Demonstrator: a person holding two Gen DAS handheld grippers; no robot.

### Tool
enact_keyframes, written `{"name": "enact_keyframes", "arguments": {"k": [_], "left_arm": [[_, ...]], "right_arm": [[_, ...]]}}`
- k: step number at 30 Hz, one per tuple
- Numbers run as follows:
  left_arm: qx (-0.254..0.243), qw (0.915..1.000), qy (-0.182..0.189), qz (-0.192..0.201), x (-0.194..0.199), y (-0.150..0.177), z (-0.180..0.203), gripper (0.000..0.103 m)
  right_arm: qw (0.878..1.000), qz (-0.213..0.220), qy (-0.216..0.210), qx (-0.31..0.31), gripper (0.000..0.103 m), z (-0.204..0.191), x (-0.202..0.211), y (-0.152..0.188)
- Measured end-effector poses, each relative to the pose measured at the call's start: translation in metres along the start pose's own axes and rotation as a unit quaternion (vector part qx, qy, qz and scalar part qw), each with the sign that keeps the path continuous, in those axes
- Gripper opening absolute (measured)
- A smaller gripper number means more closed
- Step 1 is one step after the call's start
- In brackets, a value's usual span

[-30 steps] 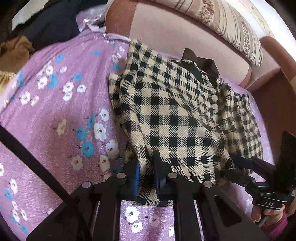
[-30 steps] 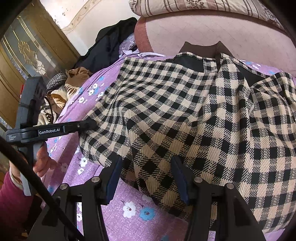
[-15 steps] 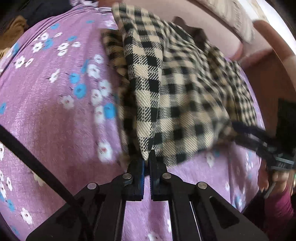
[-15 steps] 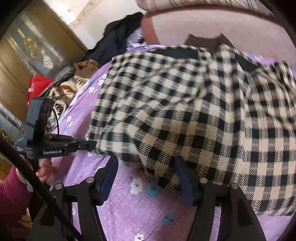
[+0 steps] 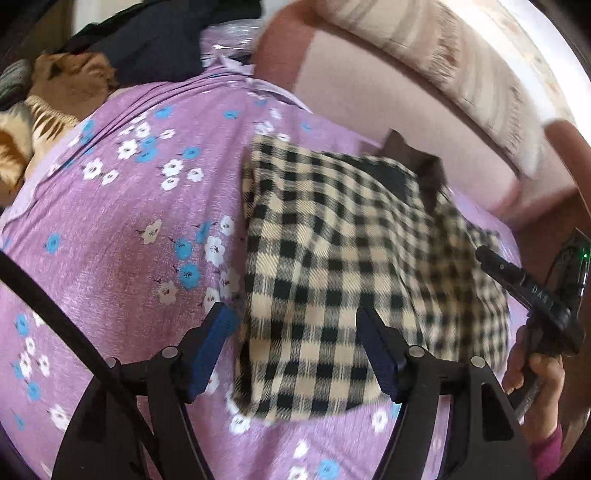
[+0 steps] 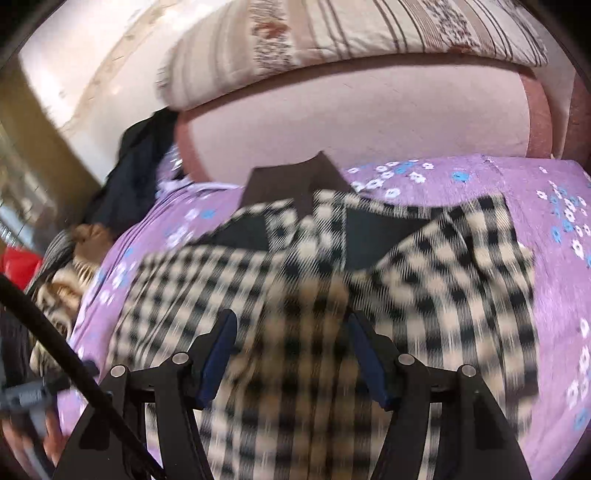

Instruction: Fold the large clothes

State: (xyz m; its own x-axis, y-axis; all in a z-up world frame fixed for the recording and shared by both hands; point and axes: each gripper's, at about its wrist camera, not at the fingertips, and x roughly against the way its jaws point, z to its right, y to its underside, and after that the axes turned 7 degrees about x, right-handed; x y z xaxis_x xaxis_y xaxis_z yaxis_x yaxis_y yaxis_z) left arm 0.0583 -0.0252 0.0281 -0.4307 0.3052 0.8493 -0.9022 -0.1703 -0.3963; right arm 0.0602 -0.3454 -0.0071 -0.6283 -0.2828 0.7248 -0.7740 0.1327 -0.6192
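A black-and-cream checked jacket [image 5: 351, 266] with a brown collar [image 5: 410, 155] lies folded on the purple flowered bedsheet [image 5: 122, 236]. My left gripper [image 5: 295, 325] is open and empty, its fingers on either side of the jacket's near left corner. My right gripper [image 6: 291, 332] is open above the middle of the jacket [image 6: 424, 295], which is blurred in the right wrist view. The right gripper also shows at the right edge of the left wrist view [image 5: 532, 288].
A pink headboard [image 6: 369, 118] with a striped pillow [image 6: 351, 26] stands behind the jacket. Dark and brown clothes [image 5: 110, 48] are piled at the far left of the bed. A wooden wardrobe [image 6: 22, 155] stands at the left.
My left gripper was shut on the jacket's edge and carried it over; it has since let go and opened. The jacket now lies folded narrower. The right gripper stayed open and moved up over it.
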Motion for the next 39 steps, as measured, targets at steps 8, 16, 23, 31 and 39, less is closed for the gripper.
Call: {"name": "enact_keyframes", "arguments": {"k": [8,16,23,31,39], "left_arm": [[-0.045,0.9965,-0.071,-0.003,-0.038,0.008,-0.003,0.071],[-0.031,0.9952,-0.087,0.035,-0.038,-0.002,-0.007,0.071],[-0.040,0.9938,-0.099,0.032,-0.043,0.003,-0.003,0.071],[-0.040,0.9929,-0.105,0.039,-0.041,0.004,0.001,0.071],[-0.059,0.9912,-0.109,0.047,-0.041,0.002,0.007,0.073]], "right_arm": [[0.999,-0.022,0.025,0.036,0.005,-0.005,-0.060,-0.036],[0.999,0.044,0.009,-0.028,0.004,0.012,-0.073,-0.050],[0.999,0.016,0.031,-0.011,0.031,0.001,-0.076,-0.042],[0.995,0.007,-0.040,0.088,0.041,-0.071,-0.075,-0.058],[0.991,-0.032,0.025,0.126,0.001,-0.086,-0.128,-0.051]]}}
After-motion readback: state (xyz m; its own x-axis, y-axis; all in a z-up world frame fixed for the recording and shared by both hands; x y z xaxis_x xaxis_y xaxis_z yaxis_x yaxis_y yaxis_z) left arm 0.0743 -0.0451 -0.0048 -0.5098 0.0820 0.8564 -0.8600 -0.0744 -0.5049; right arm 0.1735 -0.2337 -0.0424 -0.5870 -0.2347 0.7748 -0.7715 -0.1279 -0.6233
